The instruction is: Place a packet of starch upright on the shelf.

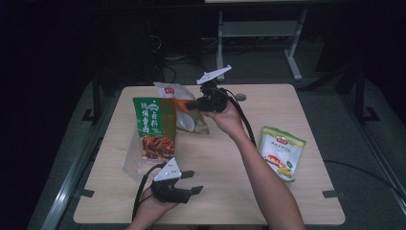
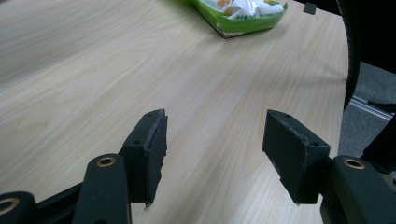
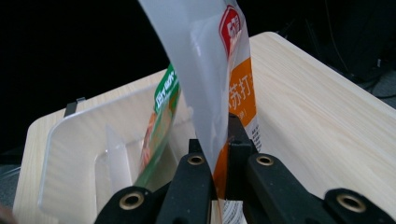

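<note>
Over the far middle of the table point(image 1: 225, 191), the right hand-held gripper point(image 1: 197, 104) holds an orange-and-white snack bag point(image 1: 184, 115) raised off the wood — in the right gripper view its 2 black jaws are clamped tight on the bag's point(image 3: 219, 70) pale lower edge, so the packet stands up from them. Just beside it sits a clear plastic bin point(image 3: 70, 154) with a green snack bag point(image 3: 161, 116) standing inside; from the high view that green bag point(image 1: 154, 127) leans upright in the bin point(image 1: 131, 165) at the table's left of centre. The left hand-held gripper point(image 1: 192, 182) rests low near the front edge, well apart from the bin, its jaws spread with nothing between them — bare wood shows in the gap in the left gripper view point(image 2: 212, 154). A green-and-white pouch point(image 1: 281, 152) lies flat toward the right side of the table, untouched.
</note>
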The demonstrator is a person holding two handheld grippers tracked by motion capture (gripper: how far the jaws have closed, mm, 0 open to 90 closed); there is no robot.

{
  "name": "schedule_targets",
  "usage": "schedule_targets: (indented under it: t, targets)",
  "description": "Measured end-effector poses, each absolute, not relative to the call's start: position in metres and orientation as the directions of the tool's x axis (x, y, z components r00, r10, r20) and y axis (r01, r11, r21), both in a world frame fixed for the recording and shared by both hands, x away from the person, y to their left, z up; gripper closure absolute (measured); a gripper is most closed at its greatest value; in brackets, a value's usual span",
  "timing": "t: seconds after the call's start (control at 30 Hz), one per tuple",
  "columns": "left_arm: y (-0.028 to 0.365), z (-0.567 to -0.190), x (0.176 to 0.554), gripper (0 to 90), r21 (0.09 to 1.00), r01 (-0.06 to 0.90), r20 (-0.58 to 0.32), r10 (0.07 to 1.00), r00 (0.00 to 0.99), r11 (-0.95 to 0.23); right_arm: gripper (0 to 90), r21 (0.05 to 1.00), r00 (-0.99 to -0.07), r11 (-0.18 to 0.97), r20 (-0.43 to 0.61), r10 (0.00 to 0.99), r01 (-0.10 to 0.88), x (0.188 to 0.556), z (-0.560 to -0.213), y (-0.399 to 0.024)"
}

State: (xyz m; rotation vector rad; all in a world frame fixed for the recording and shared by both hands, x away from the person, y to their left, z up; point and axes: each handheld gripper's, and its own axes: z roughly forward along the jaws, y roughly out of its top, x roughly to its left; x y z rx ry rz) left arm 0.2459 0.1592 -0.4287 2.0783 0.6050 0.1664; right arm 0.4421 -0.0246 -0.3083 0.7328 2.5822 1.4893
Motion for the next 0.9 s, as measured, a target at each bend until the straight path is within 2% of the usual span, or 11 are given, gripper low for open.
schedule_targets:
  t: [0.43,0.9]
  targets:
    - [0.159,-0.428,0.247,39.5,0.827,0.353,-0.117,0.481,0.869,-0.438,90.0,0.853,-0.899,0.375,0.215,0.381,0.363,0.466,-0.326,0.021]
    - [0.159,-0.426,0.247,39.5,0.831,0.341,-0.106,0.476,0.873,-0.440,90.0,0.865,-0.893,0.313,0.276,0.356,0.393,0.482,-0.352,0.047]
